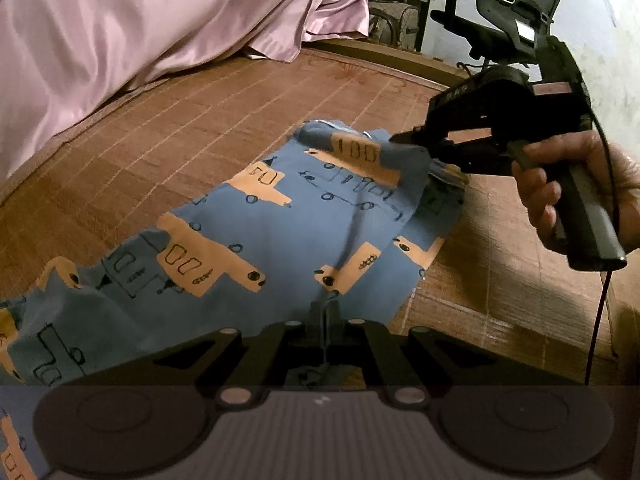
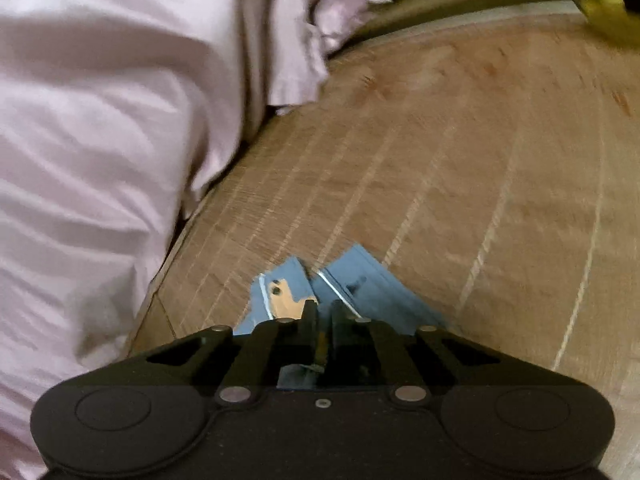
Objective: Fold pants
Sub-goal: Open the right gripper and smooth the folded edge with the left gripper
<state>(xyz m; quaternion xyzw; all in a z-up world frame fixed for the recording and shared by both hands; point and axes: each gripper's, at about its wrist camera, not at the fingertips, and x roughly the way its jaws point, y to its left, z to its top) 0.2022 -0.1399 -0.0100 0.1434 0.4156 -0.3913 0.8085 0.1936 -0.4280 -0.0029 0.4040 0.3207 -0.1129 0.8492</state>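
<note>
The pants [image 1: 280,232] are blue with orange truck prints and lie spread on a brown woven mat [image 1: 192,128]. My left gripper [image 1: 325,312] is shut on the near edge of the pants. My right gripper [image 1: 416,140] is seen from the left wrist view, shut on the far end of the pants and lifting it off the mat. In the right wrist view the right gripper [image 2: 323,312] is shut on a bunched blue fabric edge [image 2: 360,280] that sticks out past its fingers.
A pink satin quilt [image 1: 120,32] is heaped at the left and back of the mat; it also shows in the right wrist view [image 2: 100,120]. A black office chair [image 1: 512,12] stands beyond the mat's wooden edge. A hand [image 1: 568,192] holds the right gripper's handle.
</note>
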